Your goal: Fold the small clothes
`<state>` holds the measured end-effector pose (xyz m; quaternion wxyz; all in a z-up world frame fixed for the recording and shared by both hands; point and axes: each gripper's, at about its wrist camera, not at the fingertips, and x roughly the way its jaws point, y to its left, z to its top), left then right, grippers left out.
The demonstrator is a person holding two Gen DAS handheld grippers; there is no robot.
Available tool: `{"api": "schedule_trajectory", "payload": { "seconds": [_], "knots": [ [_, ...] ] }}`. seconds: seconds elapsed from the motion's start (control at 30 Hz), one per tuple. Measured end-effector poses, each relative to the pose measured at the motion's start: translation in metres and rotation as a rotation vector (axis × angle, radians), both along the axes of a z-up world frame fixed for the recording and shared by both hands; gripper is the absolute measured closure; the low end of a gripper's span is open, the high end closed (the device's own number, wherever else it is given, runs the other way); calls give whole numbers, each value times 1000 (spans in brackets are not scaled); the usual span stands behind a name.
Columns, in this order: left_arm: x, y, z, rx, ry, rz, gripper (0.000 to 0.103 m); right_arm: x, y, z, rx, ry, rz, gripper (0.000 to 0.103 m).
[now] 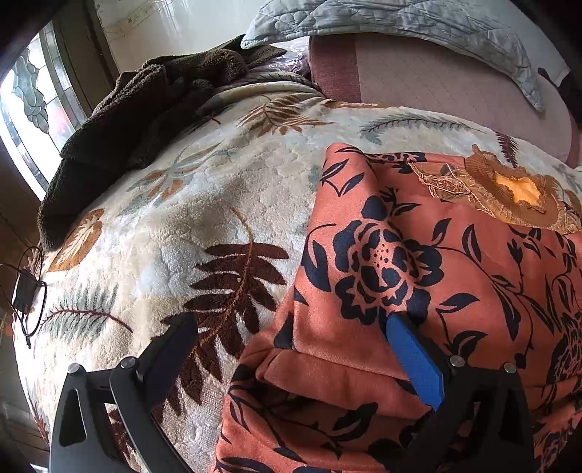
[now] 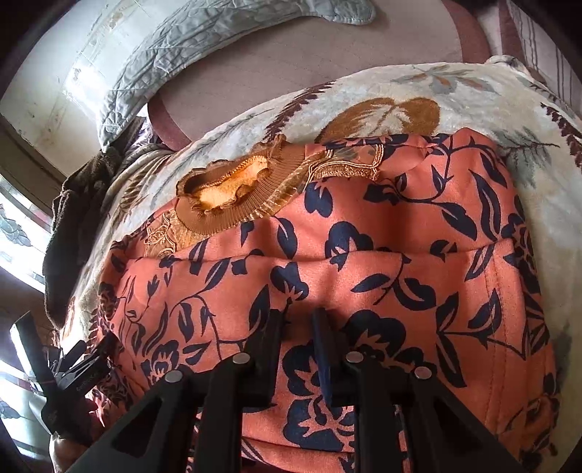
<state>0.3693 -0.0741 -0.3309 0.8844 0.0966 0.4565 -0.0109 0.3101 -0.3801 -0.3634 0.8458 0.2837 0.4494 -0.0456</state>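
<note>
An orange top with dark navy flowers (image 1: 418,262) and a brown ribbed collar (image 1: 509,193) lies partly folded on a leaf-print blanket (image 1: 189,218). My left gripper (image 1: 287,320) is open over the top's left folded edge; its blue-padded finger (image 1: 414,356) rests on the cloth and the black one (image 1: 167,349) is over the blanket. In the right wrist view the top (image 2: 363,254) fills the middle, collar (image 2: 236,196) at the far left. My right gripper (image 2: 298,320) stands nearly closed with a fold of the top pinched between its fingers.
A dark brown fleece (image 1: 138,123) is heaped at the blanket's far left. A pink headboard cushion (image 1: 436,83) and a grey quilted pillow (image 1: 400,22) lie beyond. A small black device with a cable (image 1: 25,291) sits at the left edge. The left gripper's body (image 2: 72,374) shows low left.
</note>
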Motion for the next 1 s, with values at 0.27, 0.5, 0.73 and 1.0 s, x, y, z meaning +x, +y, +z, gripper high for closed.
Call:
{"api": "schedule_trajectory", "payload": {
  "seconds": [0.27, 0.5, 0.73, 1.0],
  "knots": [
    [-23, -6, 16, 4, -17, -117, 0, -33, 20, 42, -171, -102, 9, 82],
    [-87, 4, 65, -34, -144, -223, 0, -121, 31, 103, -239, -337, -35, 74],
    [-153, 59, 87, -108, -196, -204, 0, -231, 23, 112, -183, -467, -130, 18],
    [-203, 132, 64, -97, -45, -89, 0, -308, -5, 87, -105, -326, -191, 18]
  ]
}}
